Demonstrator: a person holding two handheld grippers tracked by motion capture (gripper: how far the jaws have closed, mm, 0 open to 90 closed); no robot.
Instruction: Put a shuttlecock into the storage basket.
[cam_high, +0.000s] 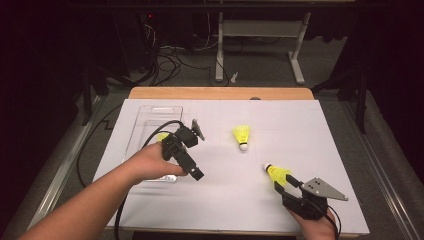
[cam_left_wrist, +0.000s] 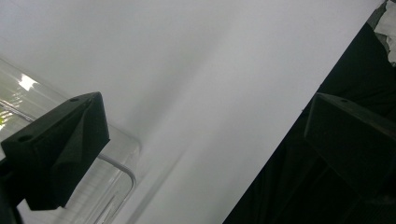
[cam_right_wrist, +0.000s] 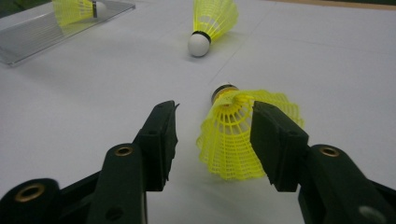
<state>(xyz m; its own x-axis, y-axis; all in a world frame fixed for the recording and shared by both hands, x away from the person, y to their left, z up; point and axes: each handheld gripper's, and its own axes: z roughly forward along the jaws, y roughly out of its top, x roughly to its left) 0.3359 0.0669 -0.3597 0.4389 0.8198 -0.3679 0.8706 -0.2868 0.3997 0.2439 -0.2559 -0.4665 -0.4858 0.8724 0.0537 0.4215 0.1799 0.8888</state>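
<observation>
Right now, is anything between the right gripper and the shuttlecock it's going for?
No. The right gripper already has the near shuttlecock between its jaws: one pad at the skirt, the other apart from it, nothing else between.

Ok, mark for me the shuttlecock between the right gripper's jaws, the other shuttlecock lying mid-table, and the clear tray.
near shuttlecock (cam_right_wrist: 233, 140), right gripper view, on its yellow skirt.
far shuttlecock (cam_high: 242, 133), high view, on its yellow skirt.
clear tray (cam_high: 155, 111), high view, on its far rim.

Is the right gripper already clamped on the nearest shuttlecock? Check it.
No: the right gripper has a gap between its left pad and the shuttlecock.
</observation>
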